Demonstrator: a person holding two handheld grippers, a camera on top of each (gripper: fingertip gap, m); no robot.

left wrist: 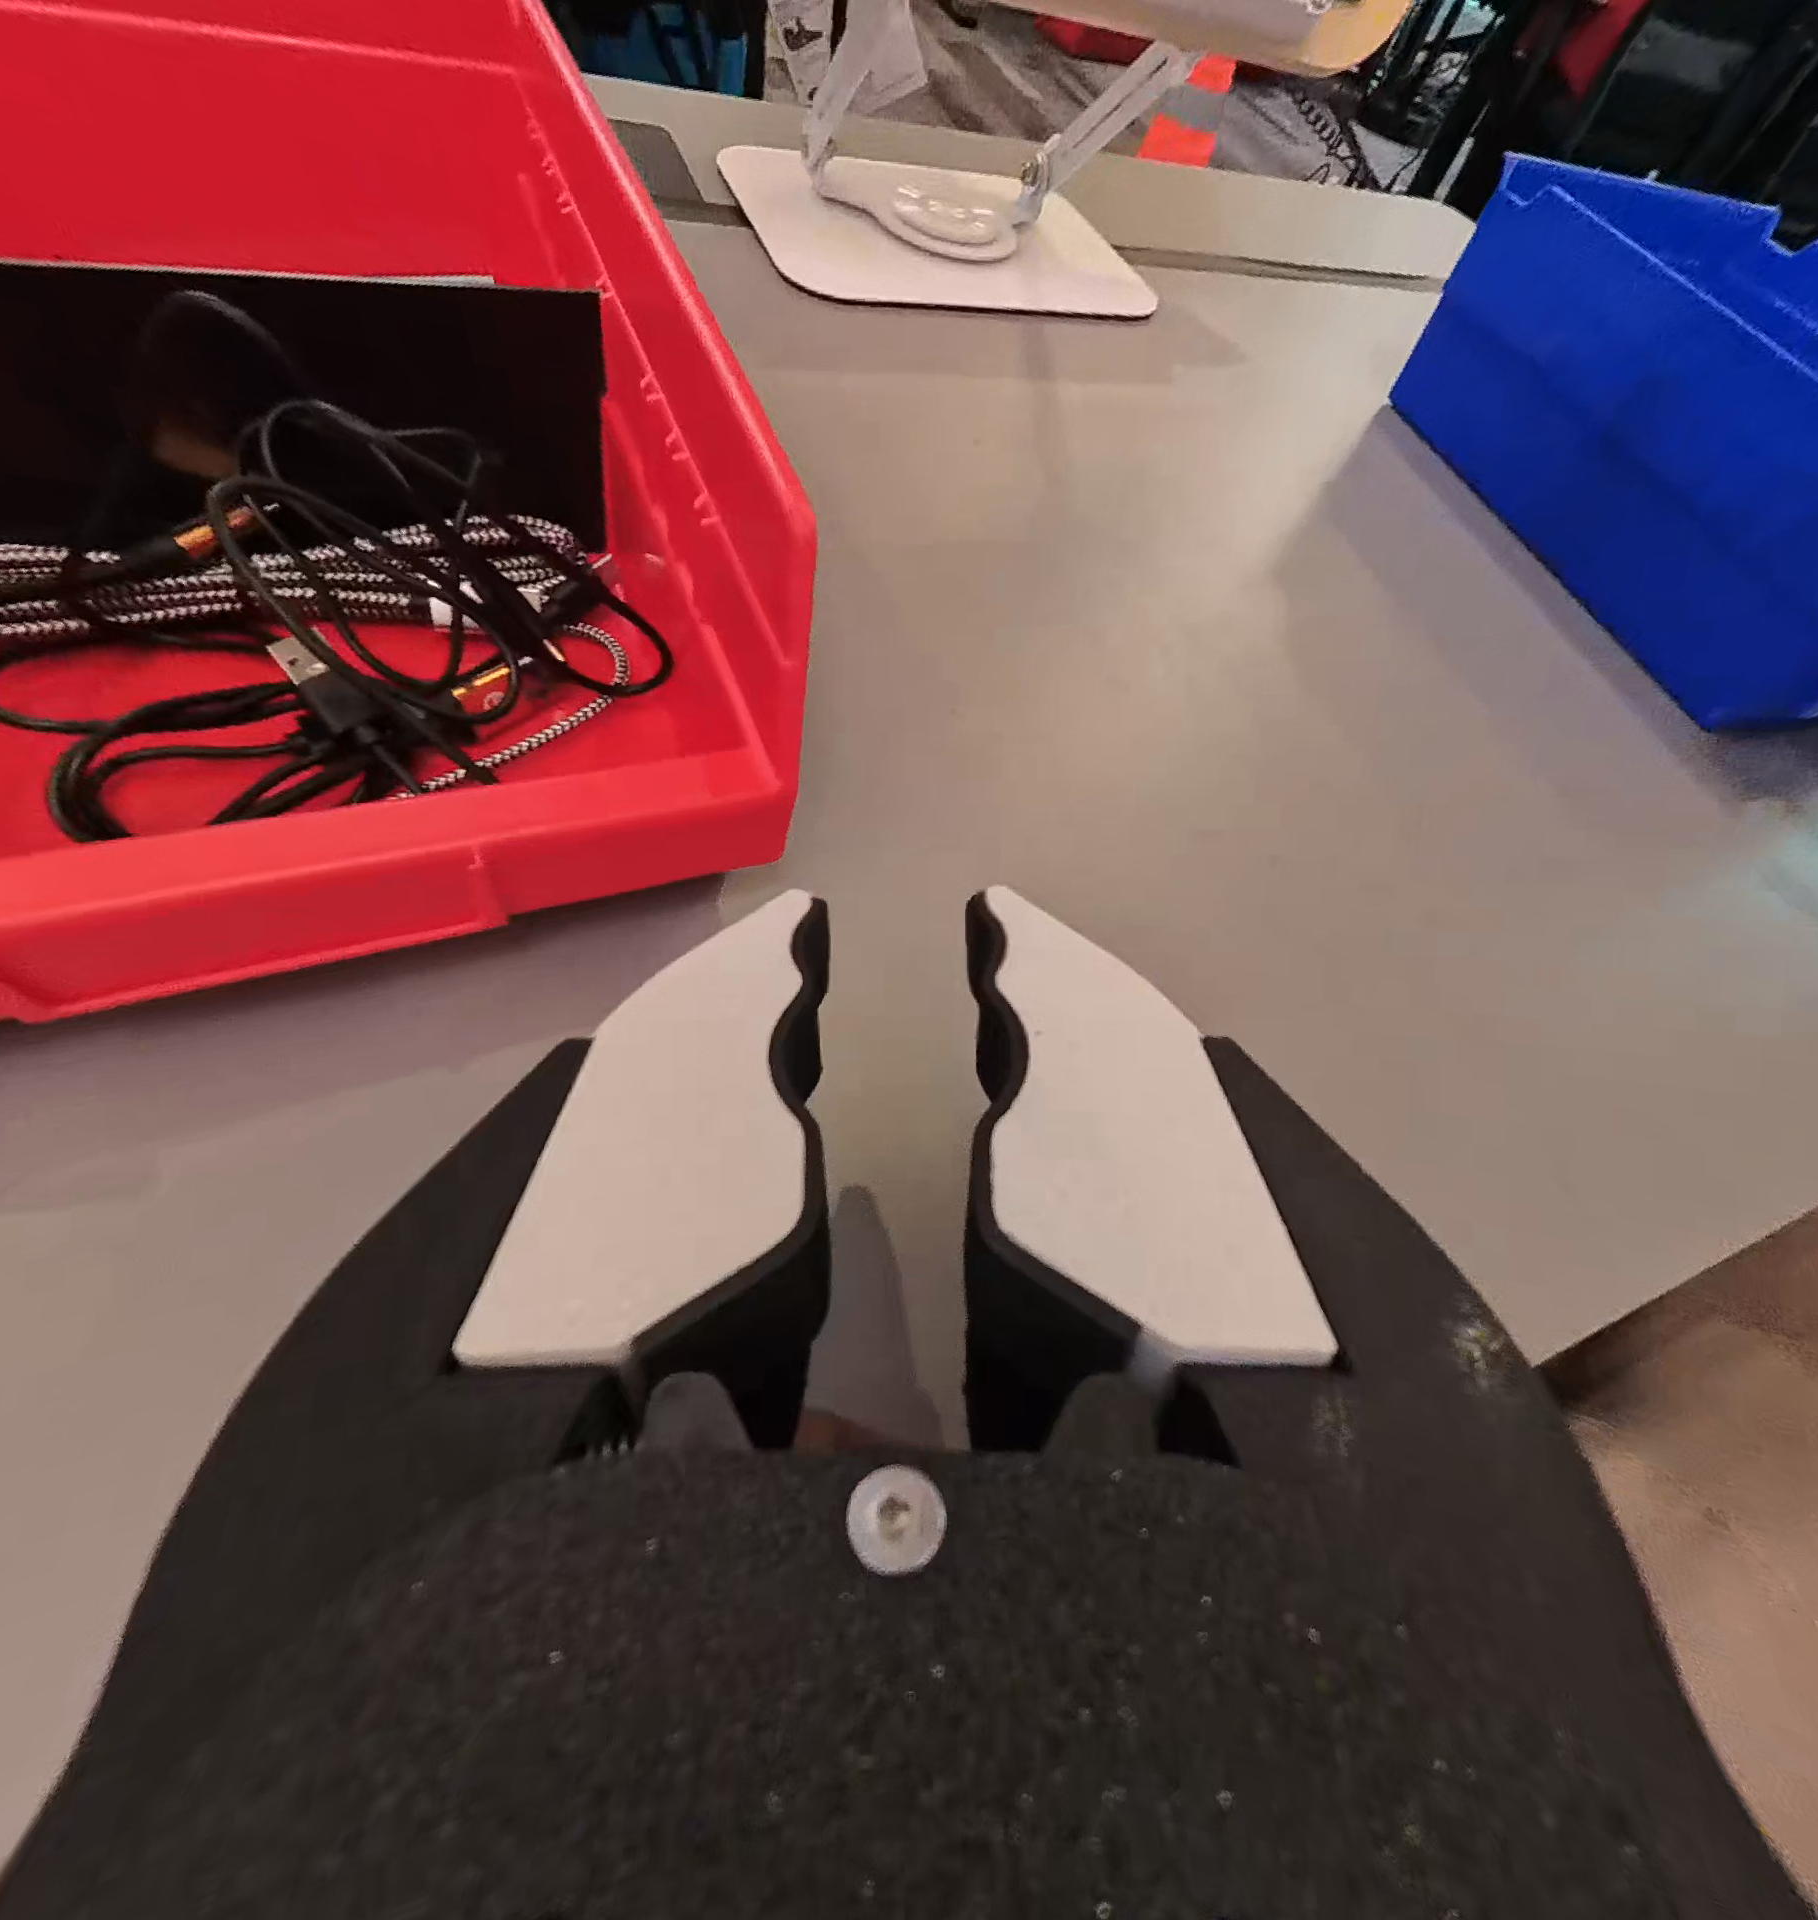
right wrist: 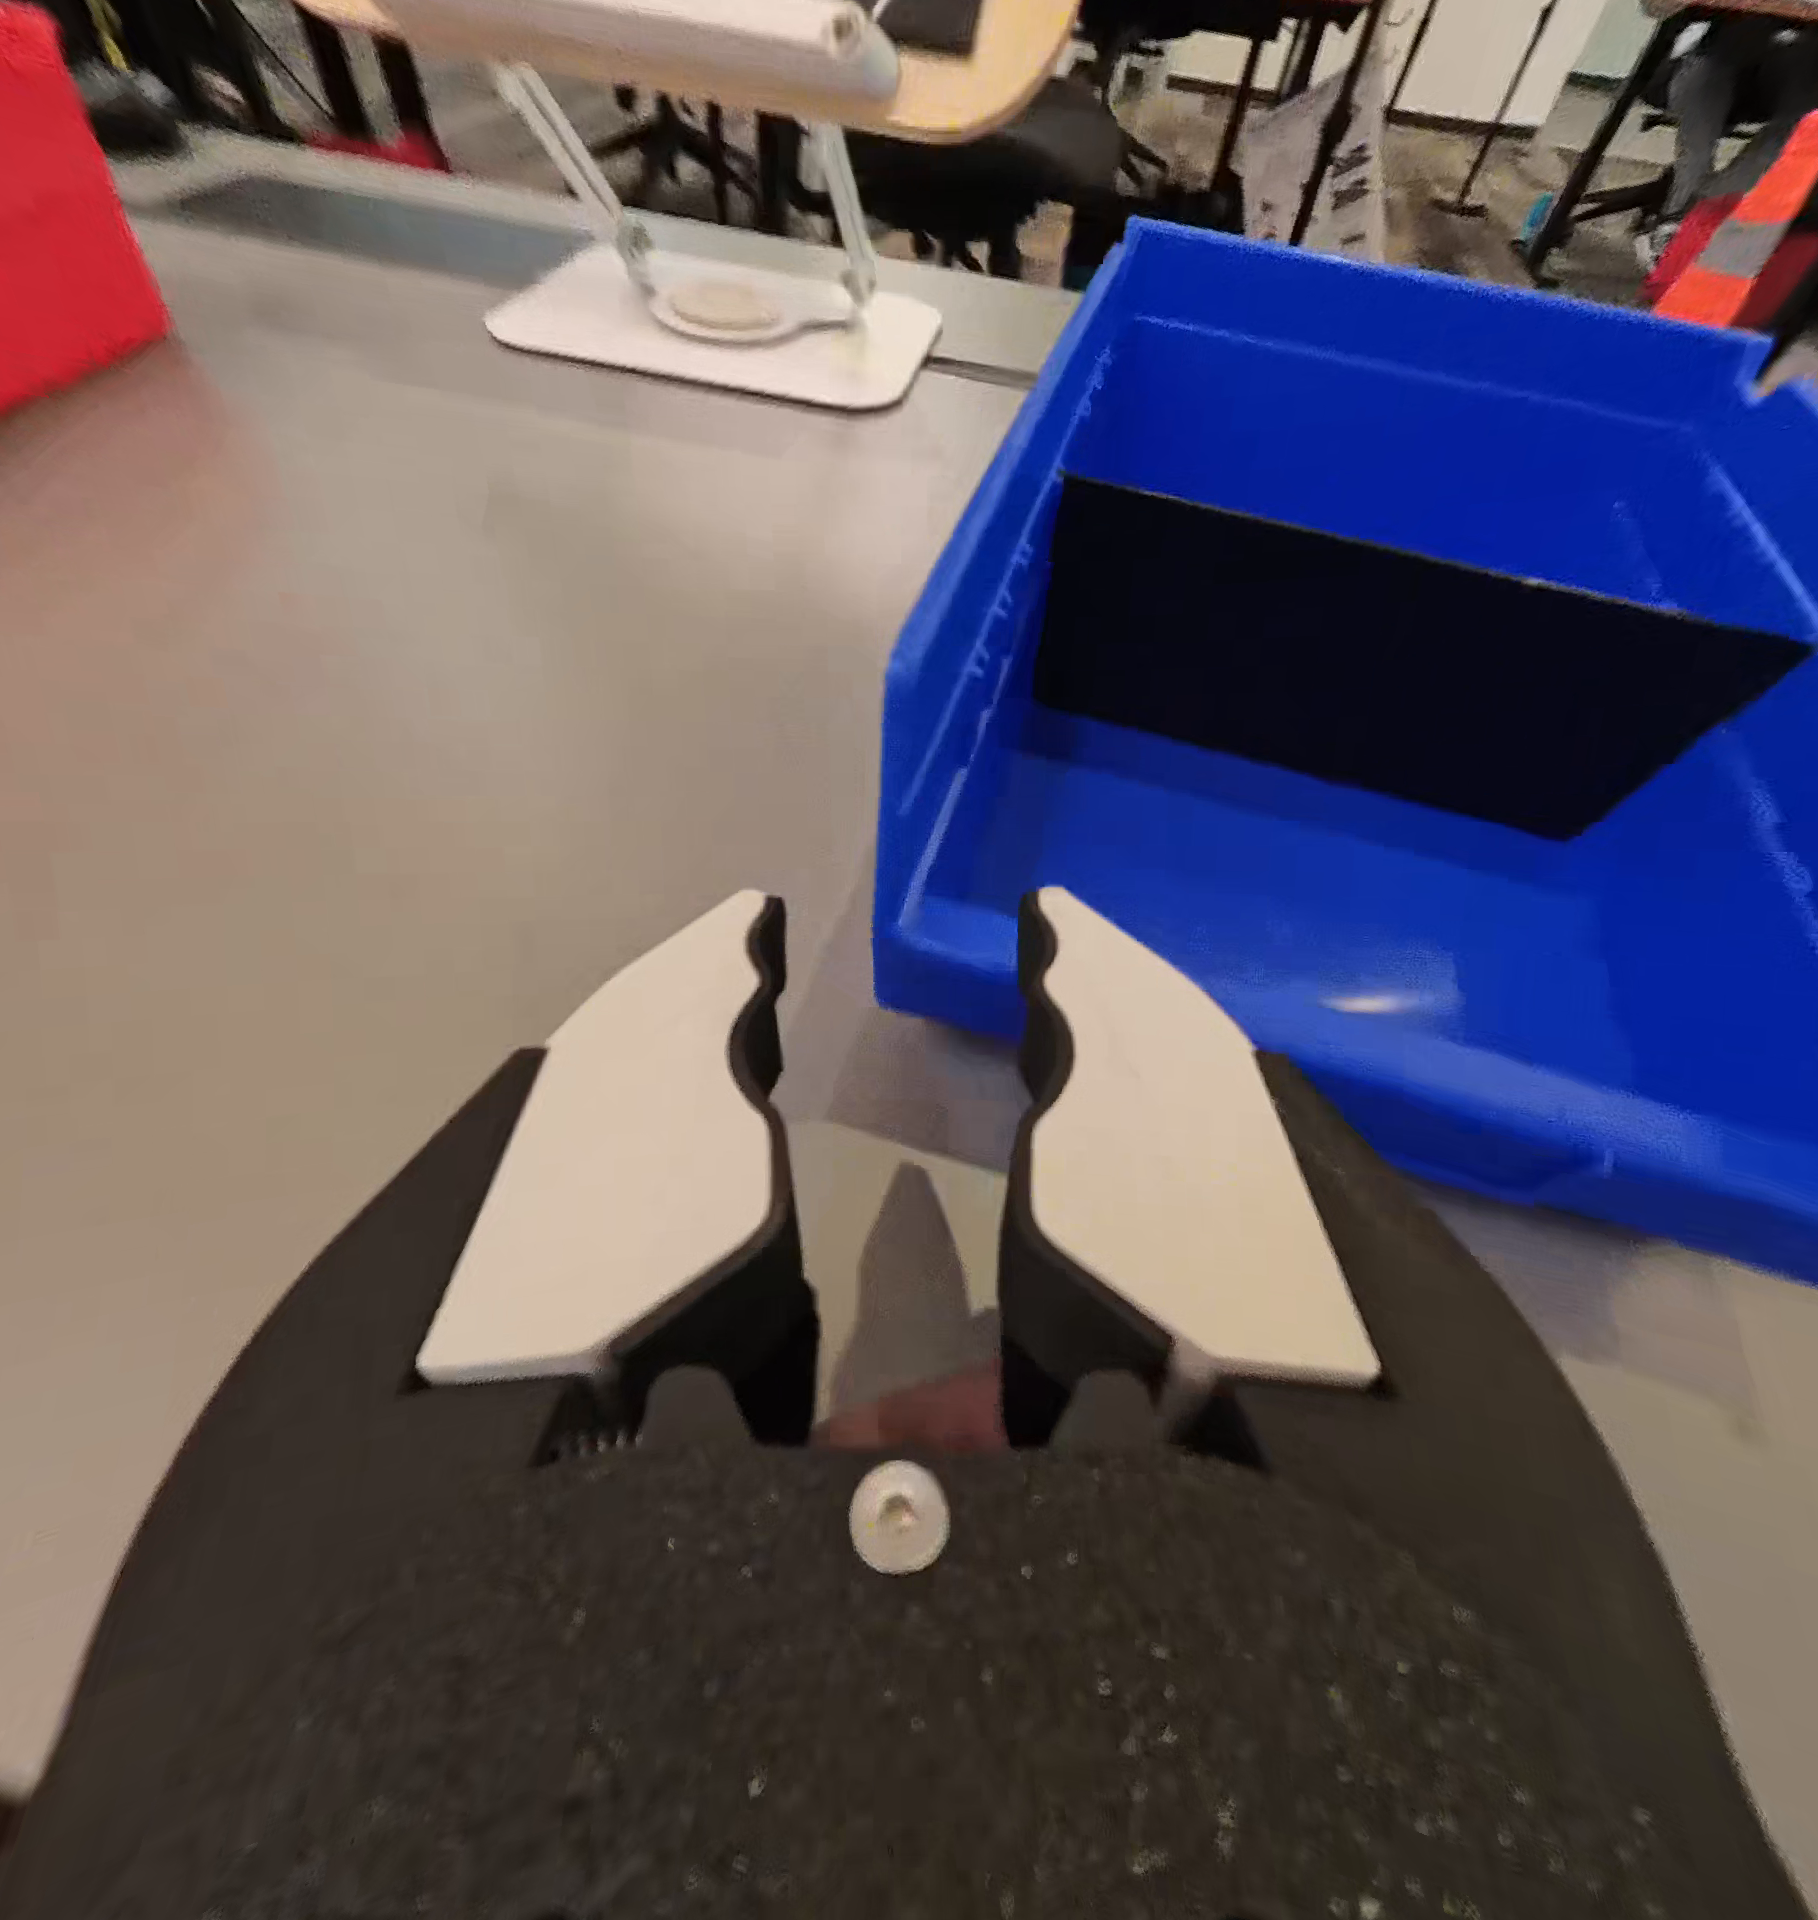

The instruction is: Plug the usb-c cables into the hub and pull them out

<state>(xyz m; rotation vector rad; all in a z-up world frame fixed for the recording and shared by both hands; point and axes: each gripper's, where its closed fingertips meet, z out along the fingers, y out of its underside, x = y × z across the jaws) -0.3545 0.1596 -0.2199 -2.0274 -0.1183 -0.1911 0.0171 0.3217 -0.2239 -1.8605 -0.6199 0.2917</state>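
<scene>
The cables (left wrist: 313, 644) lie tangled in the red bin (left wrist: 676, 852), ahead and left of the left gripper (left wrist: 897, 914) — the nearer one; its jaws are spread, empty. The right gripper (right wrist: 900, 914), jaws also spread, faces the blue bin (right wrist: 946, 966) — no hub visible

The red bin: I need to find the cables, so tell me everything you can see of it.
The red bin is a glossy plastic storage bin with sloped walls and a low front lip, sitting on the grey table ahead and left of the left gripper, which does not touch it. A black divider panel stands across its inside. In front of that panel lies a tangle of cables, thin black ones and black-and-white braided ones. No hub is visible in it.
</scene>
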